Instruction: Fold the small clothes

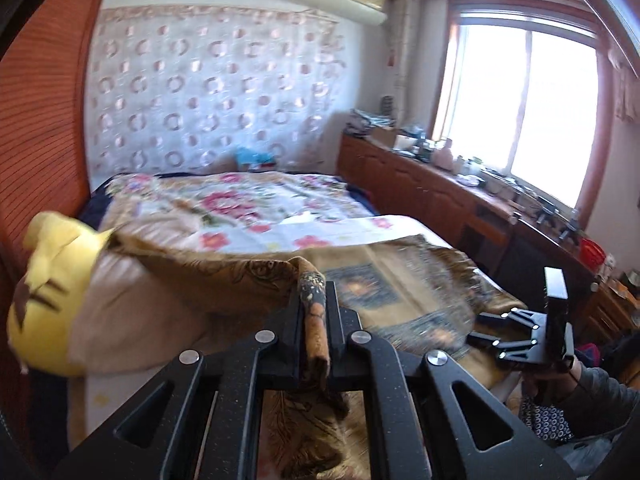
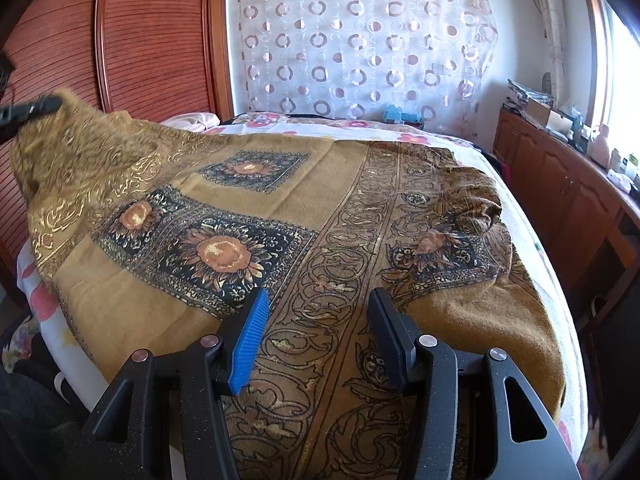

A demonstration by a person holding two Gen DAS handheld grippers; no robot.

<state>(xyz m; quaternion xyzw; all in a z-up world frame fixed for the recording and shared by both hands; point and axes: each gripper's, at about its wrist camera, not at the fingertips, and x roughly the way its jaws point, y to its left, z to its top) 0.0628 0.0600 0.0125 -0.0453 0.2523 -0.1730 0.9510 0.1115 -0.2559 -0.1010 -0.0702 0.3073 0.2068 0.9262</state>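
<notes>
Lifting a corner of the brown patterned woven shawl [image 2: 248,208], left gripper [image 1: 314,320] clamped on it. Right gripper [image 2: 316,340] hovers half-open, empty. Next, carry that corner across.

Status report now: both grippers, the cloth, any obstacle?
Left gripper shut on brown sunflower-patterned cloth, corner lifted. Right gripper open above it. Nothing blocking.

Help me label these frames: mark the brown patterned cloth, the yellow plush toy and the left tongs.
brown patterned cloth [image 2: 332,184]: right wrist view, plain middle area.
yellow plush toy [image 1: 44,288]: left wrist view, its face.
left tongs [image 1: 315,320]: left wrist view, between the tips, pinching cloth.
</notes>
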